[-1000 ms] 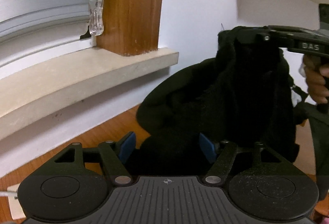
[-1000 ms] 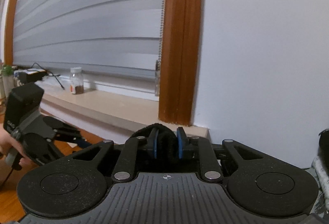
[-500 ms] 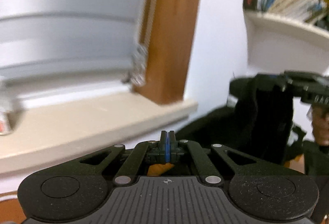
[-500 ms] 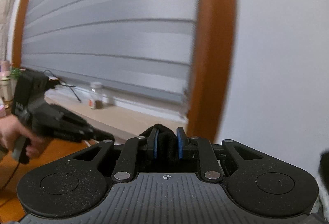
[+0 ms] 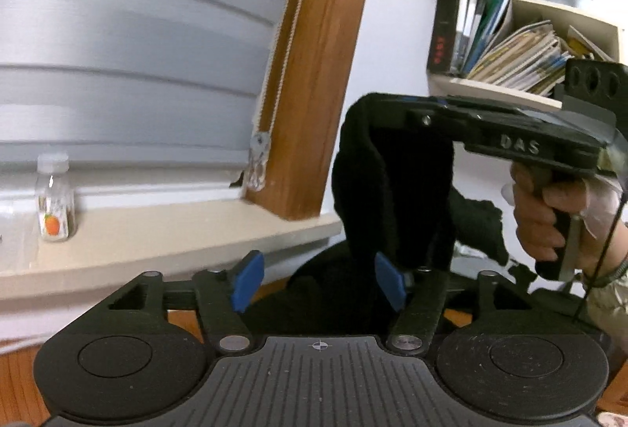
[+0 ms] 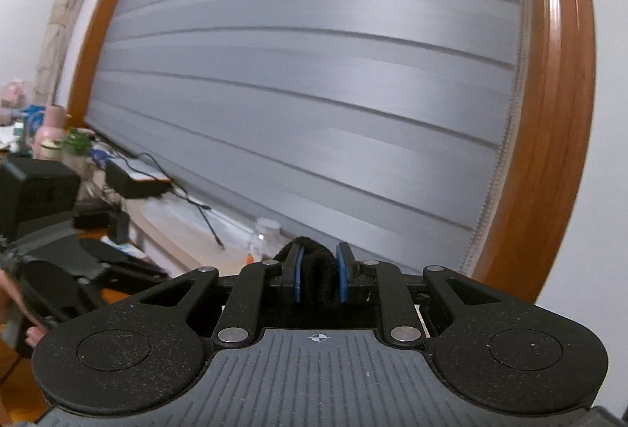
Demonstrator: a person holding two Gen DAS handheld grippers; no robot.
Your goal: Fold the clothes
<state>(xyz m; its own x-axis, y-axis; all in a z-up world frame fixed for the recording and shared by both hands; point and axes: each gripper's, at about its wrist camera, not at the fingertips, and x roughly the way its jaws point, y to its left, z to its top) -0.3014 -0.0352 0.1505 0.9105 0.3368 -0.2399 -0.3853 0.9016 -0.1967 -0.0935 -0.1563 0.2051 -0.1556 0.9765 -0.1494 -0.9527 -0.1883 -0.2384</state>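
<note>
A black fuzzy garment [image 5: 392,191] hangs in the air in front of the windowsill. Its top fold [image 6: 317,283] is pinched between the blue pads of my right gripper [image 6: 318,276], which is shut on it. In the left wrist view that gripper's body [image 5: 510,140] is seen side-on, held by a hand [image 5: 549,207]. My left gripper [image 5: 318,283] is open just below and in front of the hanging cloth. Dark fabric shows between its blue pads [image 5: 247,281], which do not grip it. From the right wrist view the left gripper [image 6: 59,262] is low at the left.
A cream windowsill [image 5: 157,242] with a small bottle [image 5: 55,203] runs below grey blinds [image 6: 314,93] in a wooden frame [image 5: 318,73]. A wall shelf of books [image 5: 490,34] sits upper right. Cables and a black box [image 6: 133,179] lie far along the sill. Wooden tabletop [image 5: 23,387] is below.
My left gripper shut empty half a second ago and has opened again. Both views have tilted upward, and the right gripper has lifted the garment higher.
</note>
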